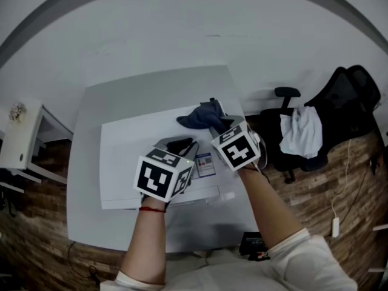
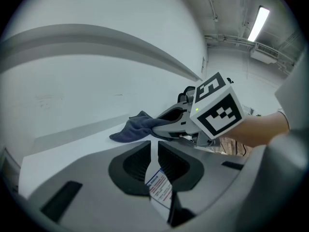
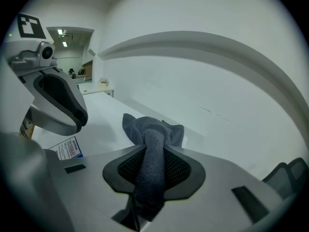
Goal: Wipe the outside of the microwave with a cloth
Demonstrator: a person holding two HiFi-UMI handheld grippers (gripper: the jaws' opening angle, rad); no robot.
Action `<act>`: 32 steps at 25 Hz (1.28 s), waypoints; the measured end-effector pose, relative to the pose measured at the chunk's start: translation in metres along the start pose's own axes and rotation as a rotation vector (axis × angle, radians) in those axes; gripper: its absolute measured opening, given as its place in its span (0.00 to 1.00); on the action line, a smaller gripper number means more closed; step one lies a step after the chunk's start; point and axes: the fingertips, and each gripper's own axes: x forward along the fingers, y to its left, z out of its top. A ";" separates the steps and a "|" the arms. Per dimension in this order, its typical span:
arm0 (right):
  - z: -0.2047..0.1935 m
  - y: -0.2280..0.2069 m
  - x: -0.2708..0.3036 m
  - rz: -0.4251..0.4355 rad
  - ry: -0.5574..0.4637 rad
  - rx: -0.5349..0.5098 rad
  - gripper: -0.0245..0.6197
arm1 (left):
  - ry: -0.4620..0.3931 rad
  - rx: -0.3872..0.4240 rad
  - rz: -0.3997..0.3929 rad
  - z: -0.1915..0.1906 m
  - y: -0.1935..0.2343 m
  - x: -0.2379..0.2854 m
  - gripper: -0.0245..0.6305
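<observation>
The right gripper is clenched on a dark blue cloth: a twisted strip of it runs between the black ribbed pads, and the loose bunch spills past the fingertips onto the microwave's white top, towards its far right edge. The left gripper holds nothing; its jaws stand nearly together with a thin gap, hovering just above the same top, beside and a little short of the right one. Under that gap lies a small warning sticker with blue and red print too small to read. The microwave sits on a grey table against a white wall. A black office chair draped with a white garment stands to the right, and a white cabinet to the left.
</observation>
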 end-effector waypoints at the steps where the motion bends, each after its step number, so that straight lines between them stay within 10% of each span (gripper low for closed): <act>1: 0.003 0.003 0.003 -0.002 0.004 0.001 0.21 | 0.000 0.000 0.002 -0.003 0.005 -0.005 0.11; 32: 0.136 0.233 0.087 0.141 0.007 -0.103 0.20 | -0.030 -0.007 -0.016 -0.089 0.176 -0.162 0.11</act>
